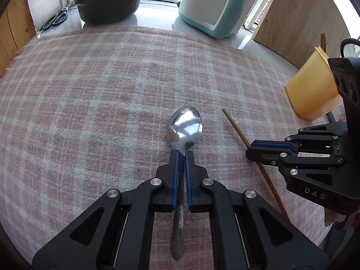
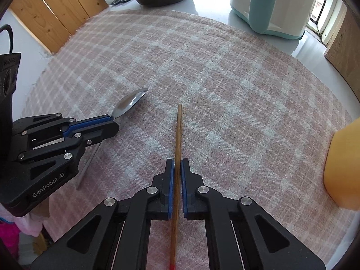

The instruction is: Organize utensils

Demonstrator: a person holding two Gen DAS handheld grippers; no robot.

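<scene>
My left gripper (image 1: pixel 181 155) is shut on the neck of a metal spoon (image 1: pixel 185 124), whose bowl points away over the pink plaid cloth (image 1: pixel 101 94). The spoon (image 2: pixel 130 102) and left gripper (image 2: pixel 112 123) also show in the right wrist view. My right gripper (image 2: pixel 177 164) is shut on a wooden chopstick (image 2: pixel 178 130) that points forward along the cloth. In the left wrist view the right gripper (image 1: pixel 249 151) sits over that chopstick (image 1: pixel 236 128). A yellow plastic holder (image 1: pixel 312 90) stands at the right with chopsticks (image 1: pixel 323 41) sticking out of it.
A dark pot with a yellow lid (image 1: pixel 108 2) and black scissors (image 1: pixel 56 20) stand at the back left. A white and teal appliance (image 1: pixel 213 6) stands at the back. A wooden board (image 1: pixel 299 18) leans at the back right. The yellow holder (image 2: pixel 344 164) is near the right edge.
</scene>
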